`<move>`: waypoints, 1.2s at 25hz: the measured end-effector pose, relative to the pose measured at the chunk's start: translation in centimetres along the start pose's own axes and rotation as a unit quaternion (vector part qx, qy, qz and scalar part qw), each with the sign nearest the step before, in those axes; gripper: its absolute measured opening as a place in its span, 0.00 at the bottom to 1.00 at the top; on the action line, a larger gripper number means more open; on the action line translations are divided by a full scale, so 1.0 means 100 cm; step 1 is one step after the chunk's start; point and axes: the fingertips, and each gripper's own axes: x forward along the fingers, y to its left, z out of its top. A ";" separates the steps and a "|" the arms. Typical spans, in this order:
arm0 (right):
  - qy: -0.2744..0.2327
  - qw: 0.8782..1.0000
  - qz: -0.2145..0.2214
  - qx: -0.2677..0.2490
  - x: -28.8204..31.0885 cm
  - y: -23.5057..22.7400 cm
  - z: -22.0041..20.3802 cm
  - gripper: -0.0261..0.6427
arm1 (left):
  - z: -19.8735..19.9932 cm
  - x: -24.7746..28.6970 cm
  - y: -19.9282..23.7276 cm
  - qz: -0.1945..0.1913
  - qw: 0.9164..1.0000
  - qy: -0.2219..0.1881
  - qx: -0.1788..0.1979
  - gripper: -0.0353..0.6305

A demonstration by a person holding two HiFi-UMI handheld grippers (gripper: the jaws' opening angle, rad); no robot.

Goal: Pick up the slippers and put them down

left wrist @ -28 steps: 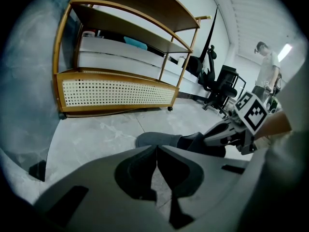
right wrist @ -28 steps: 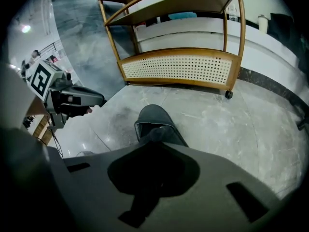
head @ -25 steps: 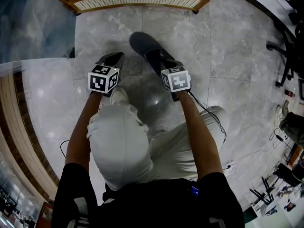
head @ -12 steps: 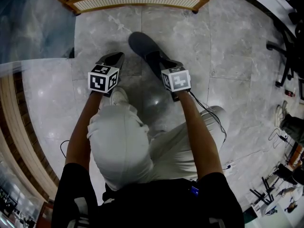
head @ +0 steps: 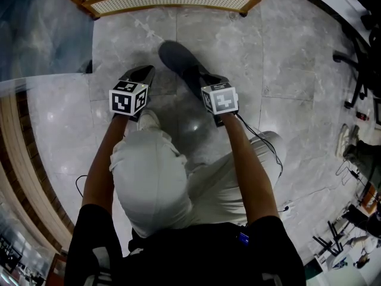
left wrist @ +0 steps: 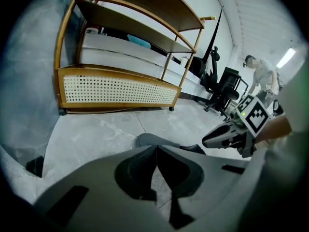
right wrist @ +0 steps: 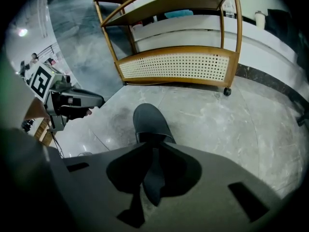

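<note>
One dark grey slipper (head: 177, 60) lies on the marble floor, toe pointing away from me toward the shelf. My right gripper (head: 205, 81) sits at its heel. In the right gripper view the slipper (right wrist: 149, 122) stretches ahead and its rear edge still lies in the gap of the right gripper (right wrist: 153, 152), whose jaws have parted and no longer squeeze it. My left gripper (head: 143, 73) hovers to the slipper's left over bare floor. In the left gripper view the left gripper (left wrist: 155, 149) has its jaws together on nothing, with the slipper (left wrist: 154, 140) just beyond.
A wooden shelf rack with a perforated front panel (head: 172, 2) stands just past the slipper. Office chairs (head: 357, 64) are at the right. A thin cable (head: 262, 145) trails across the floor by my knees. A person (left wrist: 260, 71) stands far off.
The slipper's toe has shifted slightly to the left on the floor. Both grippers have stayed where they were.
</note>
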 end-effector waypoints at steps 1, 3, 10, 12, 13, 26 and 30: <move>-0.002 1.000 -0.005 -0.001 -0.001 -0.001 0.002 0.08 | 0.002 0.000 0.001 0.000 1.000 -0.001 0.000 0.06; -0.010 1.000 -0.019 -0.006 0.000 -0.004 0.004 0.04 | 0.007 -0.003 0.004 0.001 1.000 -0.007 -0.004 0.06; -0.044 0.999 -0.018 -0.012 -0.007 0.001 0.036 0.04 | 0.029 -0.011 0.009 0.003 0.999 -0.033 -0.019 0.06; -0.054 0.998 -0.016 -0.016 -0.011 0.003 0.050 0.04 | 0.035 -0.014 0.011 0.003 0.999 -0.035 -0.014 0.06; -0.061 0.998 -0.015 -0.017 -0.013 0.004 0.058 0.04 | 0.039 -0.016 0.011 0.001 0.999 -0.037 -0.014 0.06; -0.147 0.989 -0.007 -0.015 -0.061 0.007 0.153 0.04 | 0.108 -0.052 0.019 -0.019 0.996 -0.086 -0.006 0.06; -0.161 0.987 -0.009 -0.025 -0.085 0.012 0.179 0.04 | 0.137 -0.072 0.015 -0.015 0.995 -0.101 -0.012 0.06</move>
